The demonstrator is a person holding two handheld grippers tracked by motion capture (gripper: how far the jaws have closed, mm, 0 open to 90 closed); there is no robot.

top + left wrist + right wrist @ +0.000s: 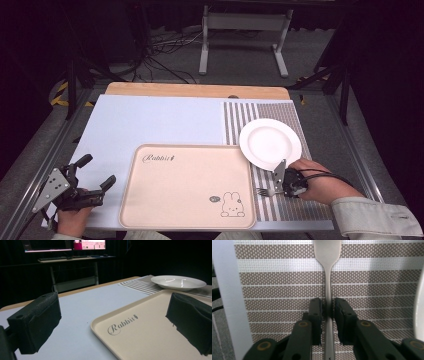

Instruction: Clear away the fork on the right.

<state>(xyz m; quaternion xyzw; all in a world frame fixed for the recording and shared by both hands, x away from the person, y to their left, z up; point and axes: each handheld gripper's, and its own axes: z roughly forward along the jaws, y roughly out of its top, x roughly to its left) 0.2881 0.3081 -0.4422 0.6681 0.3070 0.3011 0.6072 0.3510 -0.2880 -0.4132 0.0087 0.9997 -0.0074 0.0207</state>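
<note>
One fork [328,277] clamped in right gripper [327,305]; left gripper [112,322] open, empty. One tray [187,185], one plate [270,142].

White plate [270,143], beige tray [187,187], brown-striped placemat [289,205].

dark room; grey floor [240,60], perhaps carpeted.

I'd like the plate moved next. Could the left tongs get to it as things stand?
Probably yes: the left tongs are open and hold nothing, and only the flat tray lies between them and the plate, though it sits far across.
</note>
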